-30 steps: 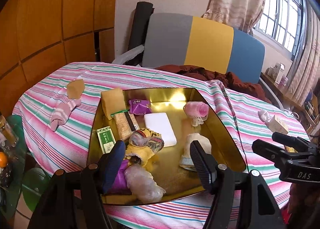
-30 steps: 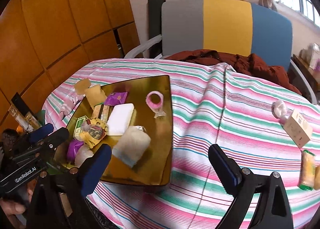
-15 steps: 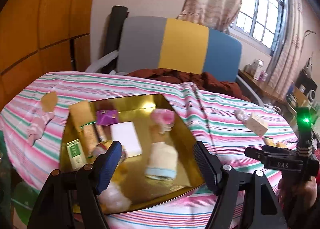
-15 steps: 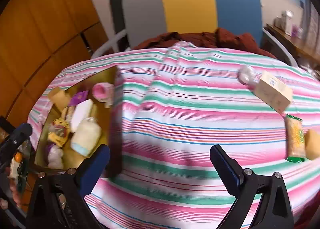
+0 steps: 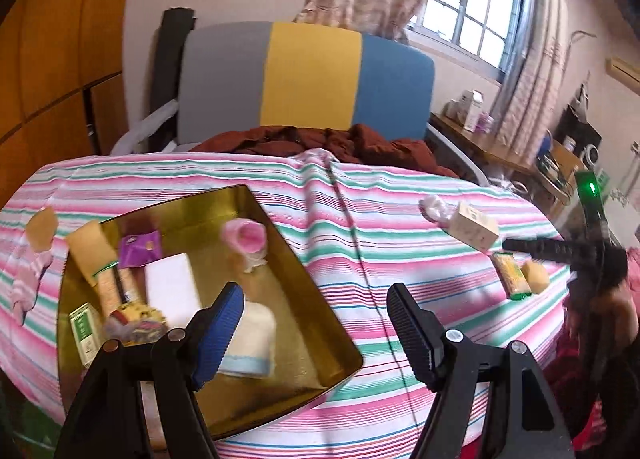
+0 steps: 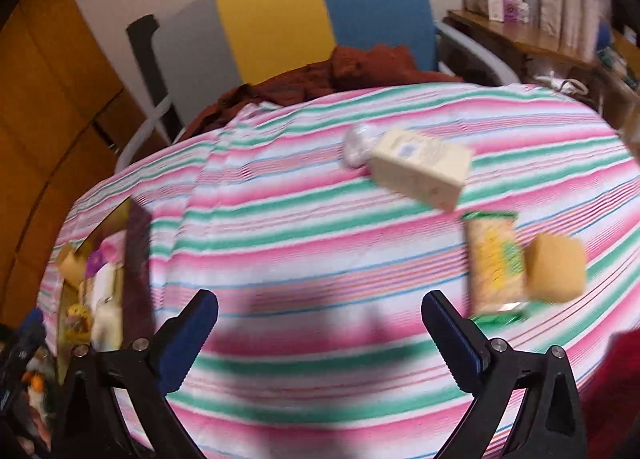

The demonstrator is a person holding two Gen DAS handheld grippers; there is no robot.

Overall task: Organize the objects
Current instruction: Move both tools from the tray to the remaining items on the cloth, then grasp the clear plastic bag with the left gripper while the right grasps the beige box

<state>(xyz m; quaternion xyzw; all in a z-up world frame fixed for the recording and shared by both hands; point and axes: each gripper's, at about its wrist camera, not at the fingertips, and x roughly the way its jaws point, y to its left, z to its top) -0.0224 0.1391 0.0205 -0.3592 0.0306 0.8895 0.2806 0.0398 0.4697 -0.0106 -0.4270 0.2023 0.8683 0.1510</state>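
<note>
Striped pink-and-green tablecloth [image 6: 304, 219] lay bare between the open fingers of the right gripper [image 6: 320, 323], jaws stood wide apart and gripped nothing. Saw the loose things still outside the gold tray [image 5: 304, 283] lying ahead and to the right of those fingertips: a green-and-yellow snack packet [image 6: 494, 263] nearest, just beyond and outside the right fingertip, long axis running roughly away from the camera, near enough parallel to the fingers; a tan sponge block [image 6: 556, 273] touching or just beside its right edge; further off, a cream carton [image 6: 420, 173] lying slantwise with a small clear-wrapped bundle [image 6: 358, 145] at its far left end. Looked blurred, so edges could not be told finely. Judged the right hand much the nearer to this cluster — from the left wrist view the same packet [image 5: 510, 273] and carton [image 5: 476, 225] sat well apart to the right, with the right-hand tool between. Left gripper [image 5: 312, 323] hung over the tray's near right corner, jaws likewise spread and empty, one finger over a white folded cloth [image 5: 256, 335] in the tray — not touching it, as far as could be told. Reckoned the next reach would call for a swing rightward to bring the packet between the jaws, closing across its short width.
</note>
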